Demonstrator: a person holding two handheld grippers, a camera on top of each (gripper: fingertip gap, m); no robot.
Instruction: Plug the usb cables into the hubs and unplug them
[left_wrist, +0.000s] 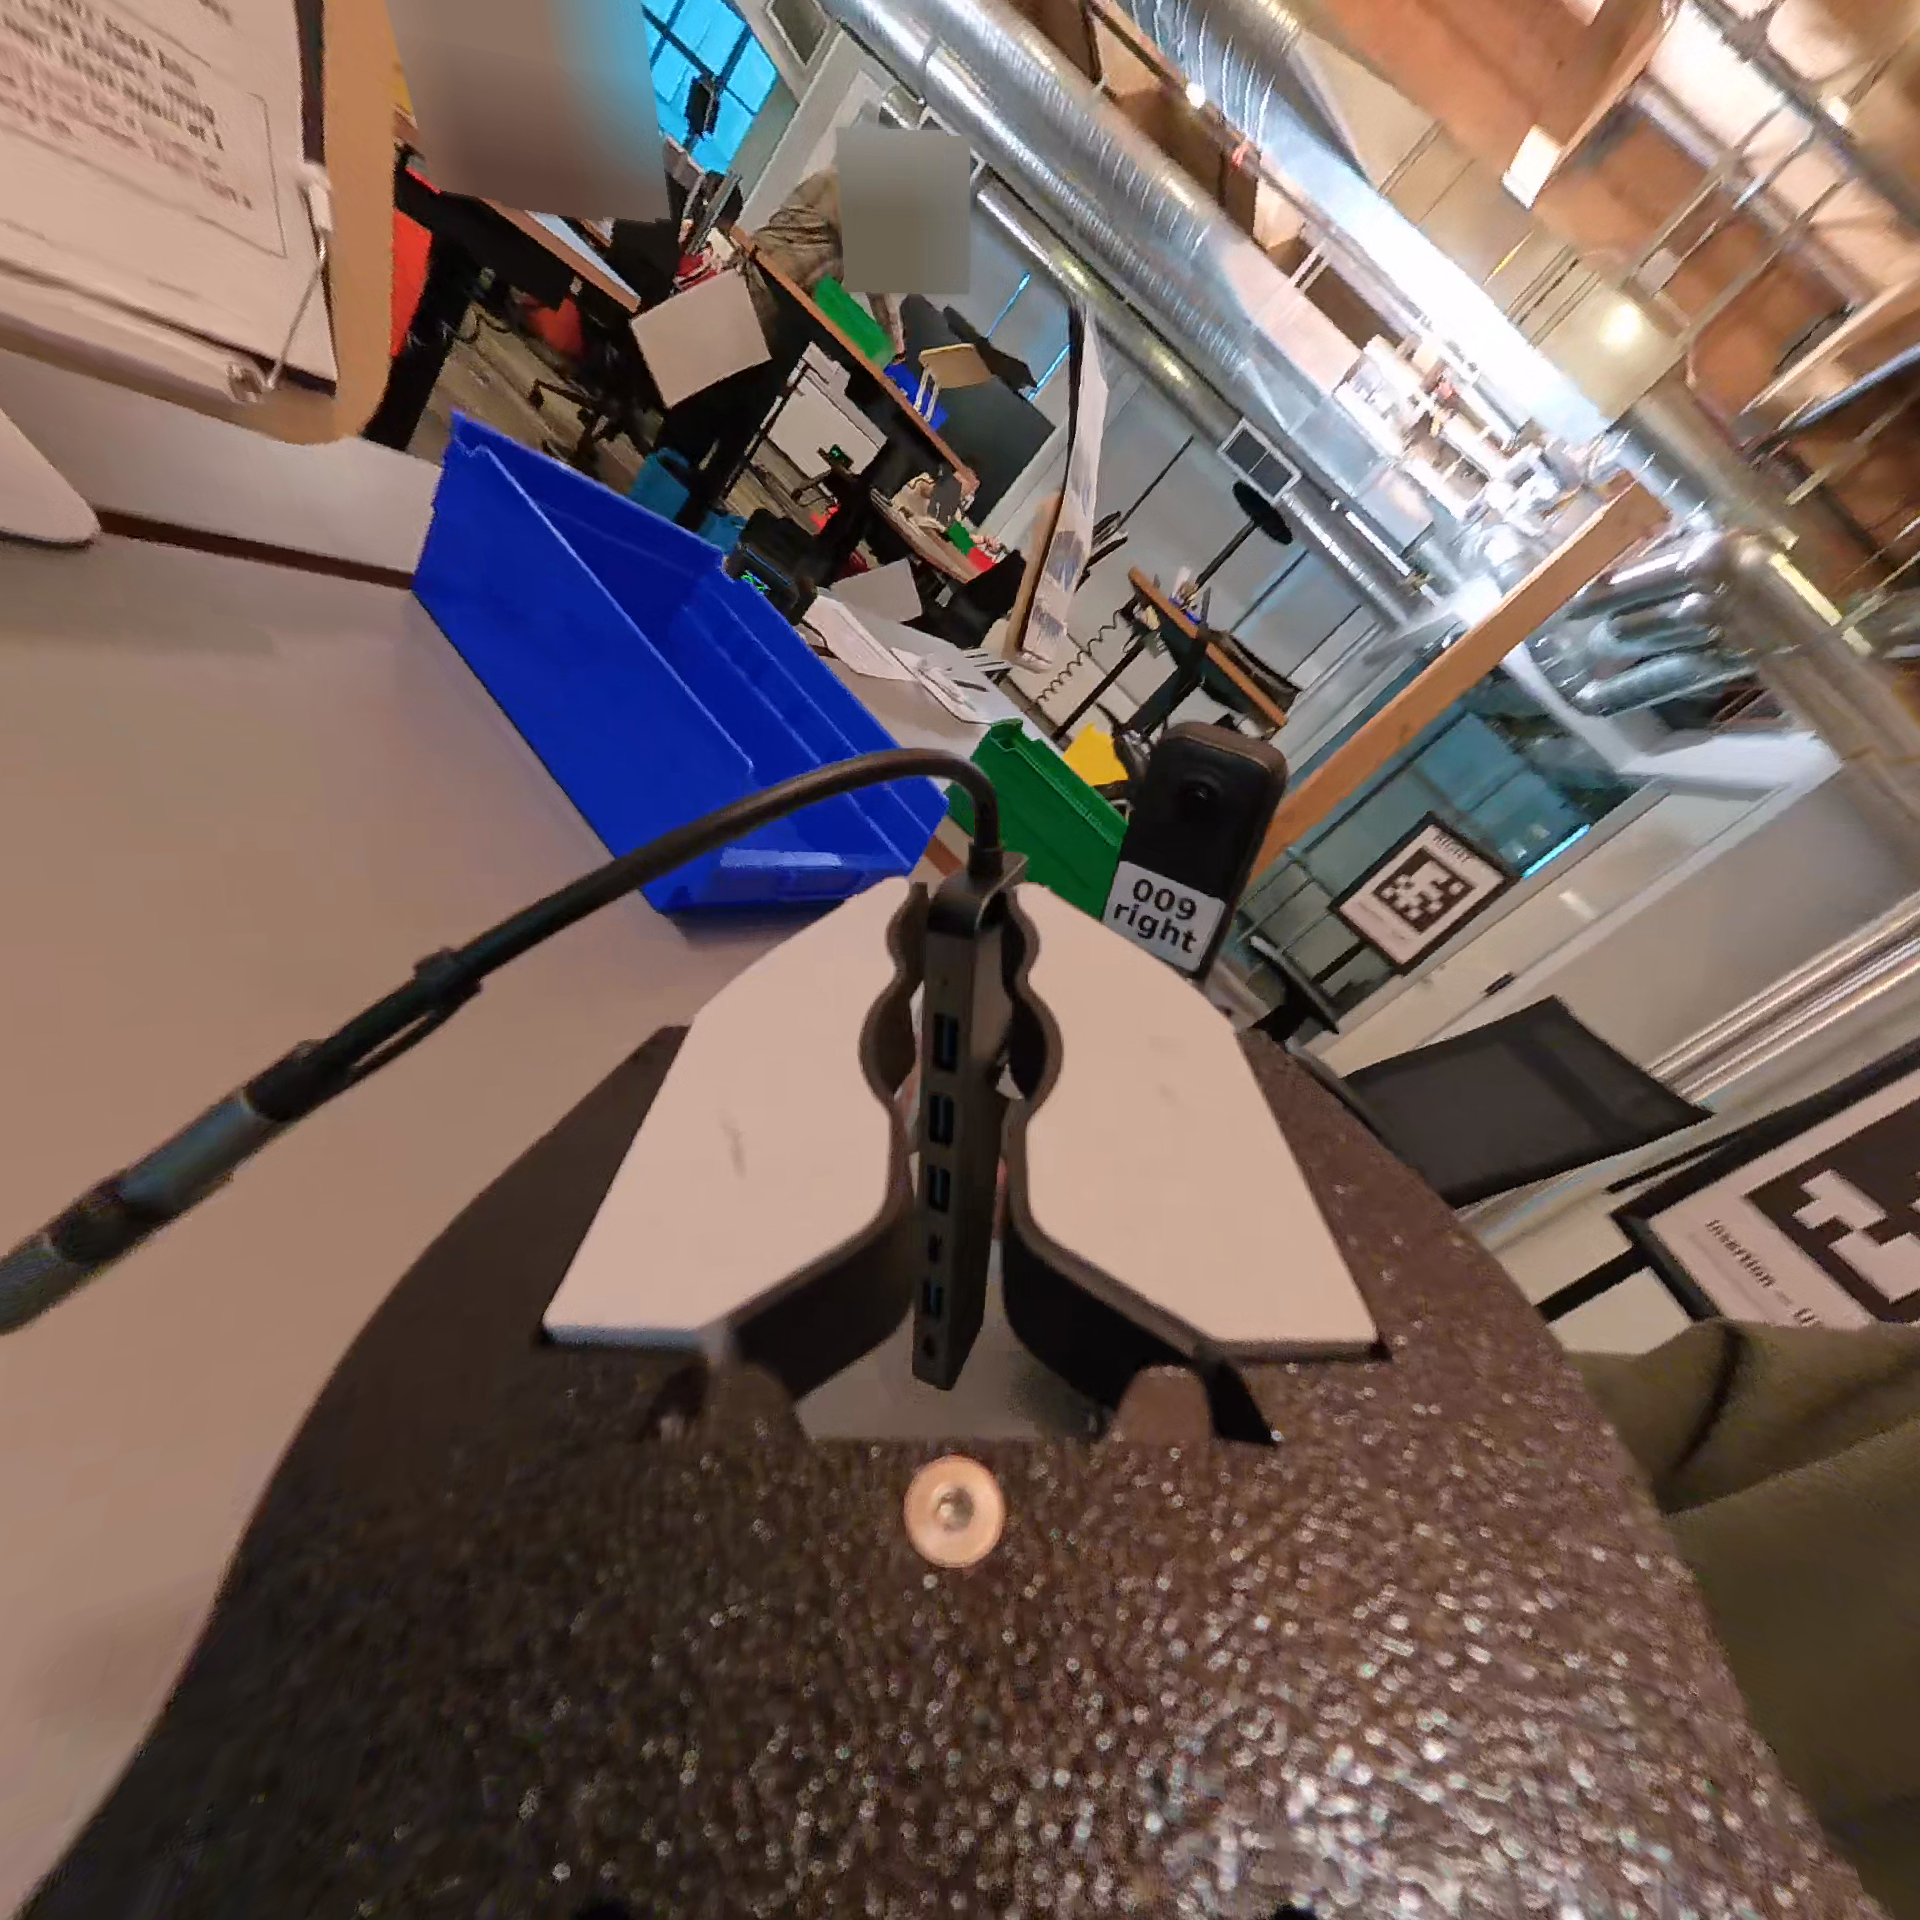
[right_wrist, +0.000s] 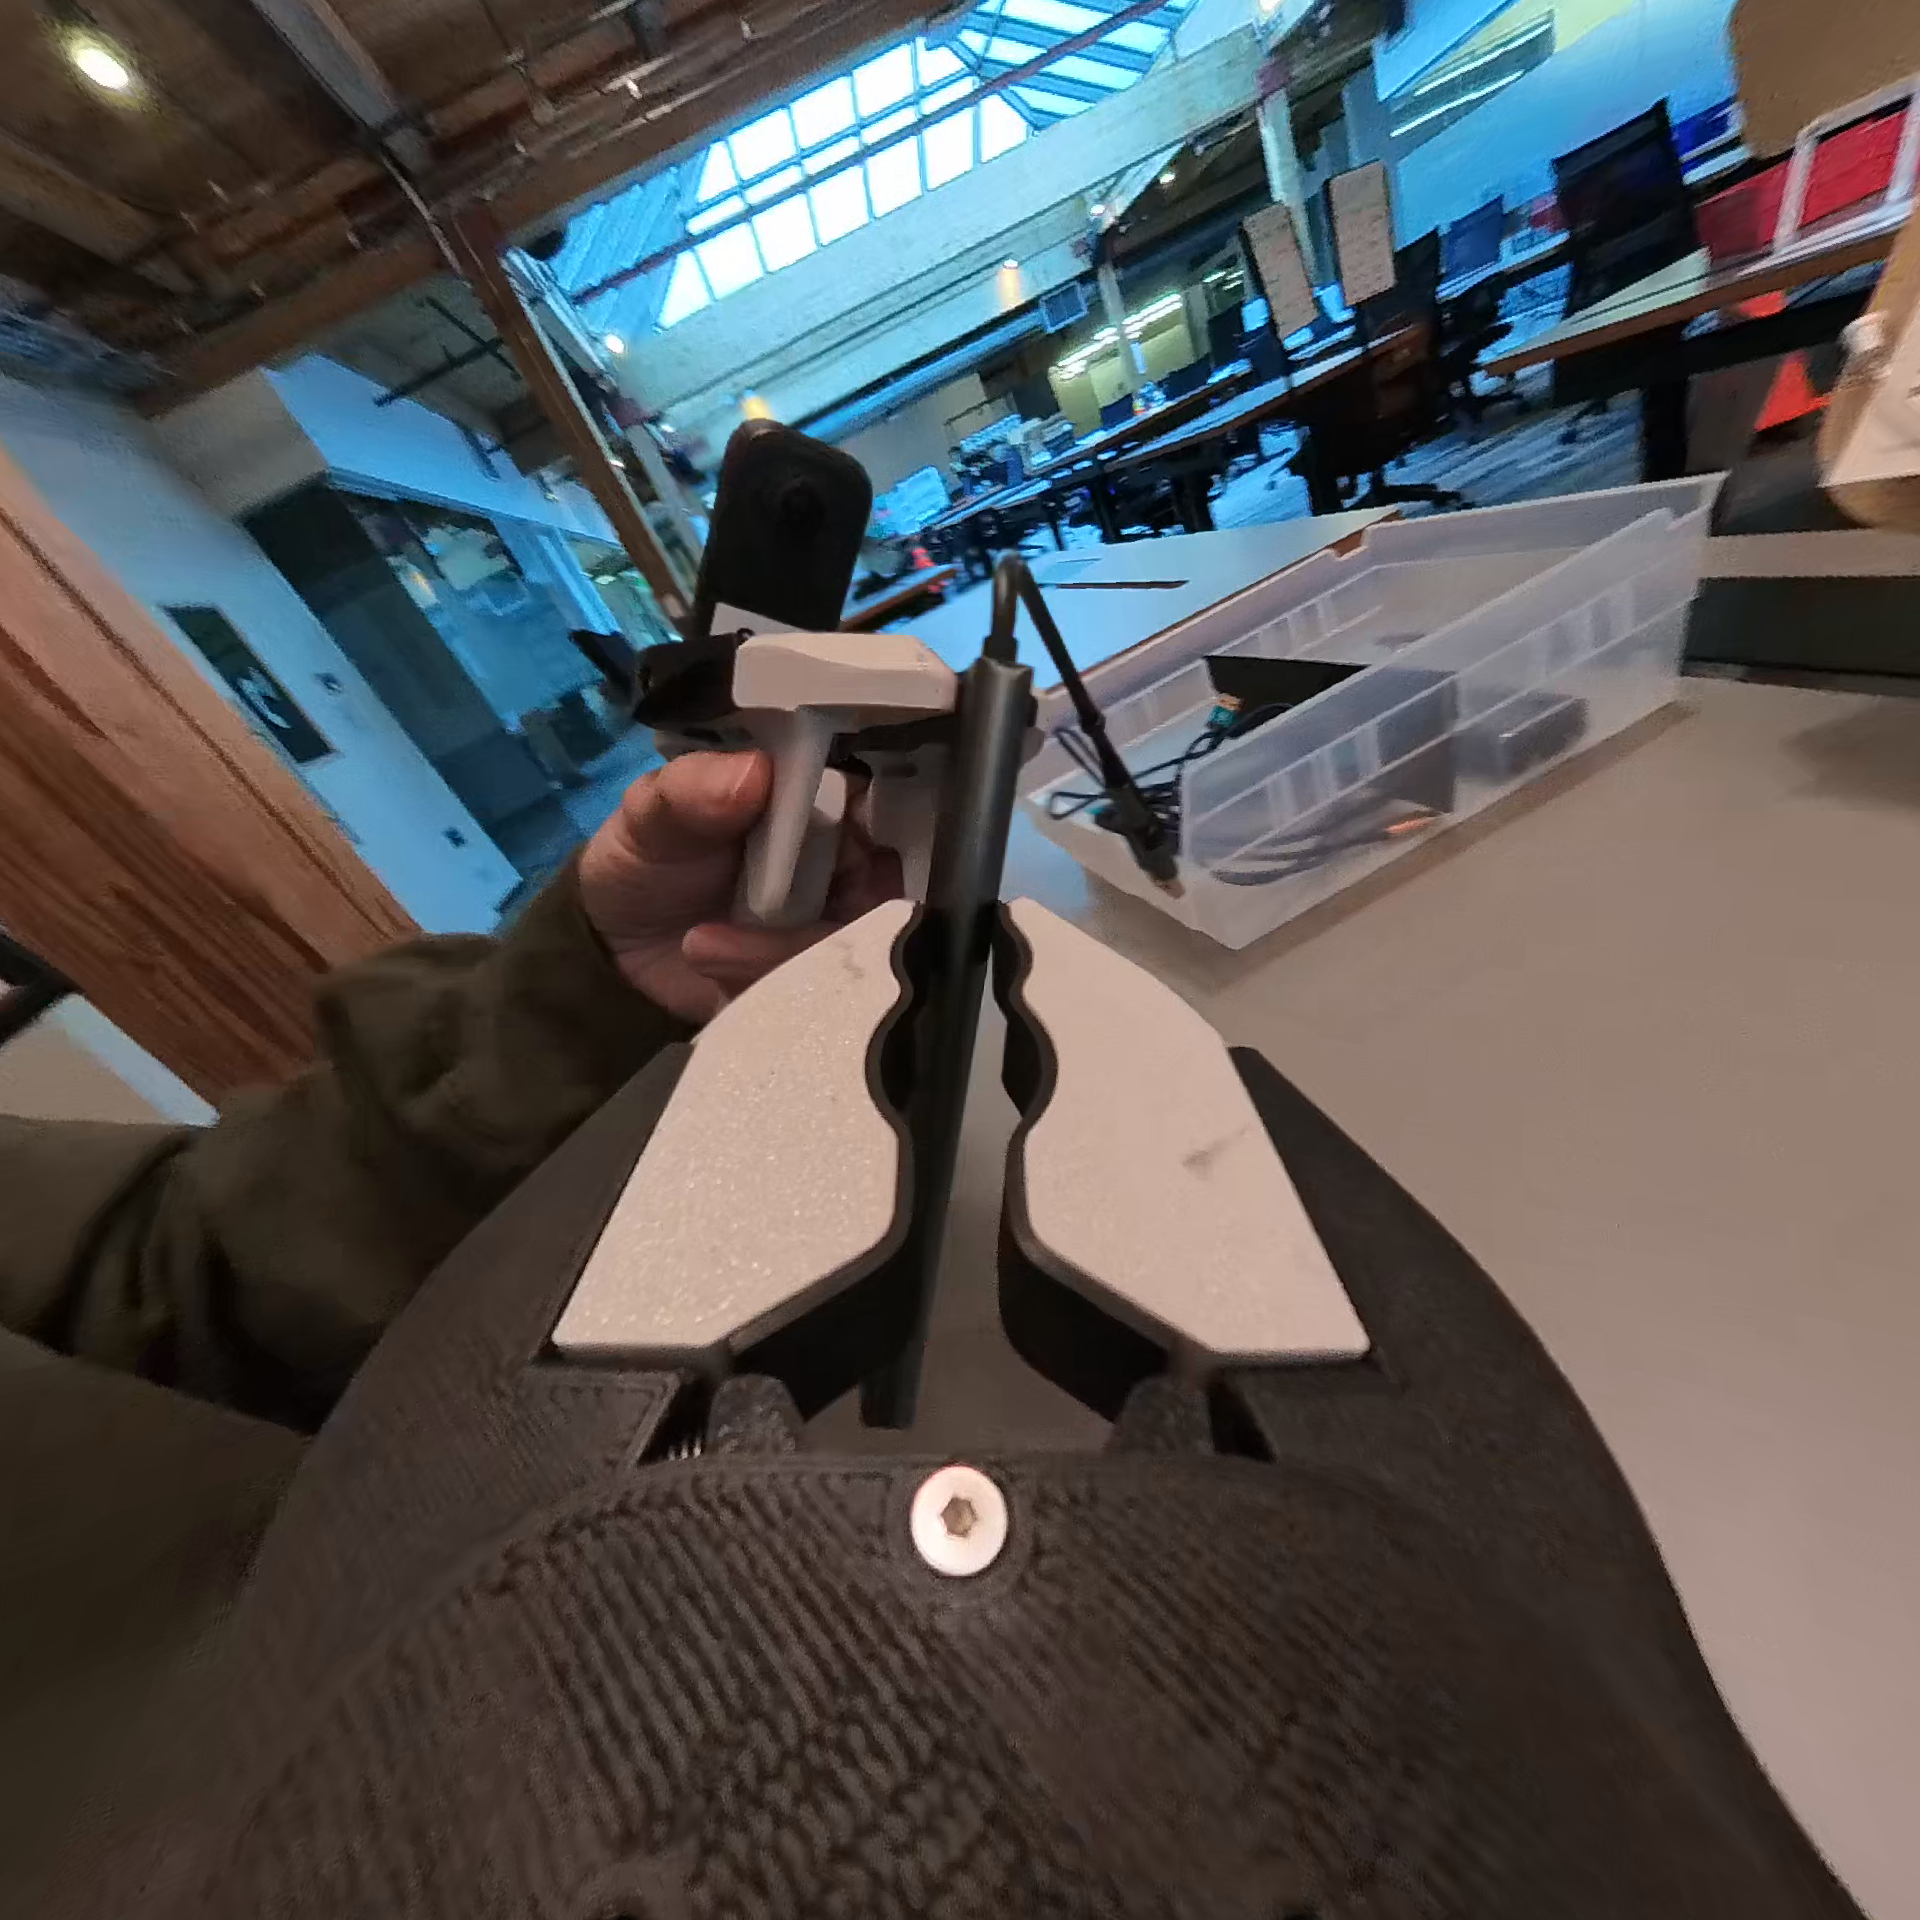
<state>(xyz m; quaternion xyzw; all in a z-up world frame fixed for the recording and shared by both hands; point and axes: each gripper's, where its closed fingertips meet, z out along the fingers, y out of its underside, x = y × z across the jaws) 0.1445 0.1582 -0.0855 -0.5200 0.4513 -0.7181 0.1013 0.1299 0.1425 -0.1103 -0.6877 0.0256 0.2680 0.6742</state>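
Your grey bench (left_wrist: 208, 790) runs under both views, and the largest thing on it in the left wrist view is the long blue plastic bin (left_wrist: 644, 665), with a green plastic bin (left_wrist: 1049, 821) just beyond its far end. In the right wrist view a clear plastic divided organiser tray (right_wrist: 1455, 665) sits on the bench (right_wrist: 1558, 1039) ahead and to the right, with dark cables and small parts lying in its compartments.

You are holding the slim dark grey USB hub (left_wrist: 951, 1132) up off the bench, between both tools. Your left hand-held gripper (left_wrist: 956, 1039) is clamped on it edge-on, so the row of blue ports faces the camera and runs back toward the gripper body. Your right hand-held gripper (right_wrist: 956, 1029) is also closed on the same hub (right_wrist: 971, 831), which stands as a narrow dark bar between its 2 white-faced fingers (right_wrist: 748, 1143). In that view your bare hand (right_wrist: 686, 883), in an olive sleeve, grips the white handle of the left tool just beside the hub.

The hub's black attached cable (left_wrist: 644, 873) leaves its far end, arcs over to the left and ends in a blurred grey plug (left_wrist: 125, 1205) hanging free above the bench, plugged into nothing.
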